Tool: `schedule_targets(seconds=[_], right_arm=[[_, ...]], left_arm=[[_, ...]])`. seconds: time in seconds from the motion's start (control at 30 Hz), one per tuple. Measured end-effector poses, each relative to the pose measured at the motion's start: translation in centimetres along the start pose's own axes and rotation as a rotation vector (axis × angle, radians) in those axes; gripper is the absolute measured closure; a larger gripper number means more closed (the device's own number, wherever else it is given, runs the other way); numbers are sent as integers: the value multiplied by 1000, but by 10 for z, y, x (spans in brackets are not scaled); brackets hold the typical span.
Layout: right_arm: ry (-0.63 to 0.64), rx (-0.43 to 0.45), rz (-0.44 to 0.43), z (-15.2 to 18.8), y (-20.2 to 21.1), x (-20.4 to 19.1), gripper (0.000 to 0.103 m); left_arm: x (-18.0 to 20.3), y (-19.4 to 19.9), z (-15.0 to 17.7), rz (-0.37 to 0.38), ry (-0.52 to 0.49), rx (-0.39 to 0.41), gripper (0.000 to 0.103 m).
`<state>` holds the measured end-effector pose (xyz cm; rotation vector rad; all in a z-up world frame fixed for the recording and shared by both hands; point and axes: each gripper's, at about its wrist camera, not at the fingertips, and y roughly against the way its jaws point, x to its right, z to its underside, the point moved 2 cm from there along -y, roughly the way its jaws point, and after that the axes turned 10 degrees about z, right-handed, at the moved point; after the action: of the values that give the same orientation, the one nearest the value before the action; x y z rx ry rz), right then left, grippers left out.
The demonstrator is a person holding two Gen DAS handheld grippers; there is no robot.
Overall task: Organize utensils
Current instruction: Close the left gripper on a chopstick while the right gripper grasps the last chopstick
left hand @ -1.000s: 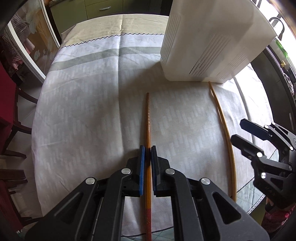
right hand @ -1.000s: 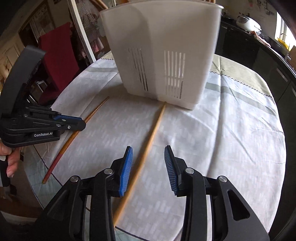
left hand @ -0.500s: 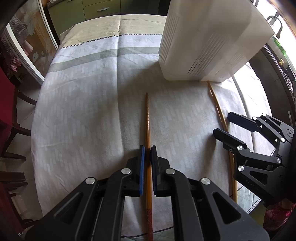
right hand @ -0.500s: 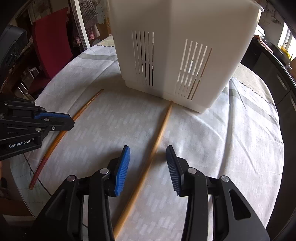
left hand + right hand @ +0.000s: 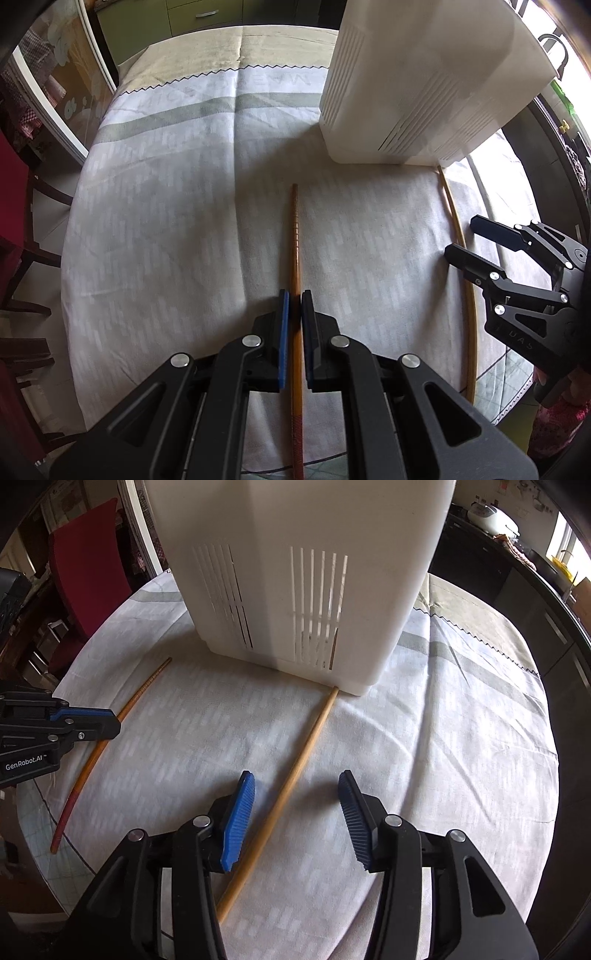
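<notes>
Dark chopstick (image 5: 295, 266) lies flat on the cloth (image 5: 166, 221), pinched between the pads of the left gripper (image 5: 294, 301), jaws pressed together on it at mid-shaft. Its ridged tip runs ahead of the jaws toward the caddy; its red butt end runs back under the gripper body to the near cloth edge.

Pale chopstick (image 5: 291, 782) lies on the cloth between the fingers of the right gripper (image 5: 295, 786), jaws spread, pads clear on both sides. It sits closer to the left pad (image 5: 238, 823) than the right. Far tip runs straight ahead and stops at the base of the caddy (image 5: 295, 524), touching or just short, can't tell. Near end runs back under the left finger.

Caddy is white, slotted walls, upright on the cloth ahead of both grippers. A thin stick shows through one slot, inside.

From the right wrist view, the left gripper (image 5: 110, 723) sits off to the left, over the dark chopstick (image 5: 92, 760). From the left view, the right gripper (image 5: 461, 240) is off to the right, straddling the pale chopstick (image 5: 469, 302).

Red chair (image 5: 88, 554) past the table's far left.
</notes>
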<state>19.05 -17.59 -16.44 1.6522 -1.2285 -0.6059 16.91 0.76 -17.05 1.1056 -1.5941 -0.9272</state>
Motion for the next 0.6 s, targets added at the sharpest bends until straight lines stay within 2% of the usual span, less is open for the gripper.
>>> schedule_targets(seconds=[0.13, 0.17, 0.2, 0.23, 0.3, 0.33, 0.4, 0.57, 0.6], right_arm=[[13, -7, -12, 1, 3, -1, 68], [18, -10, -15, 0, 3, -1, 74], [24, -14, -17, 0, 4, -1, 85], [28, -19, -21, -1, 4, -1, 88], [40, -20, -19, -1, 5, -2, 89], [45, -19, -15, 0, 6, -4, 89], [44, -22, -14, -3, 5, -9, 89], [57, -28, -2, -5, 4, -15, 89], [54, -32, -6, -6, 3, -15, 89]], left_arm=[[2, -1, -3, -10, -8, 0, 96], [2, -1, -4, -10, -9, -2, 95], [2, -1, -4, -4, -5, -6, 94], [1, -1, -4, 9, 6, -10, 91], [-1, 0, -5, 33, 31, -14, 84], [-2, 1, -6, 33, 34, -12, 76], [-4, 1, -8, 21, 30, -3, 69], [-1, 0, -12, 1, 9, -8, 69], [-2, -1, -14, -7, 3, -10, 73]])
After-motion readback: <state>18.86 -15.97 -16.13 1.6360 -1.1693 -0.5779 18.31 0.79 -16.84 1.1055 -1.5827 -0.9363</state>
